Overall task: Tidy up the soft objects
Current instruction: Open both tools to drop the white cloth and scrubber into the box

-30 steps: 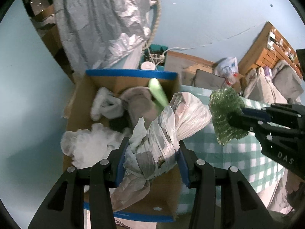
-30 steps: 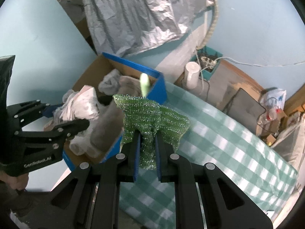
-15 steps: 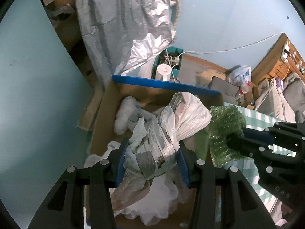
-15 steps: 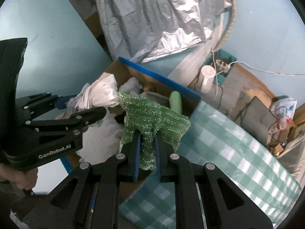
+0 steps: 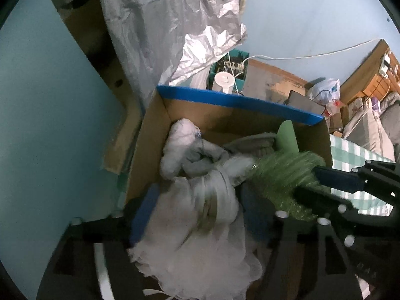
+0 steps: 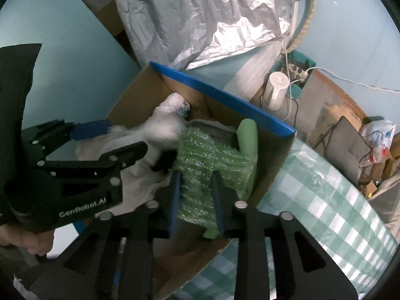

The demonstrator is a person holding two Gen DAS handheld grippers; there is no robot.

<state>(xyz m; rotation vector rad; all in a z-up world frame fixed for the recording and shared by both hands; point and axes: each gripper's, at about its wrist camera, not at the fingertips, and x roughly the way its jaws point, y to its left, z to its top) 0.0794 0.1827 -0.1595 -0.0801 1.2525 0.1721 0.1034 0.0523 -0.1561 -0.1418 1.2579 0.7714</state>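
A cardboard box with a blue-taped rim holds white and grey soft items. My left gripper is open over the box; the knotted white plastic bag sits blurred between its spread fingers, dropping onto the pile. My right gripper is open too; the green sparkly scrub cloth hangs loose between its fingers inside the box. The cloth also shows in the left wrist view. A pale green foam roll leans in the box's far corner.
A green checked tablecloth covers the table right of the box. A silver foil sheet hangs behind. A white jug and cables sit on the floor beyond. Blue wall to the left.
Both grippers have moved down into the box and opened. The white bag and the green cloth are released and blurred in motion.
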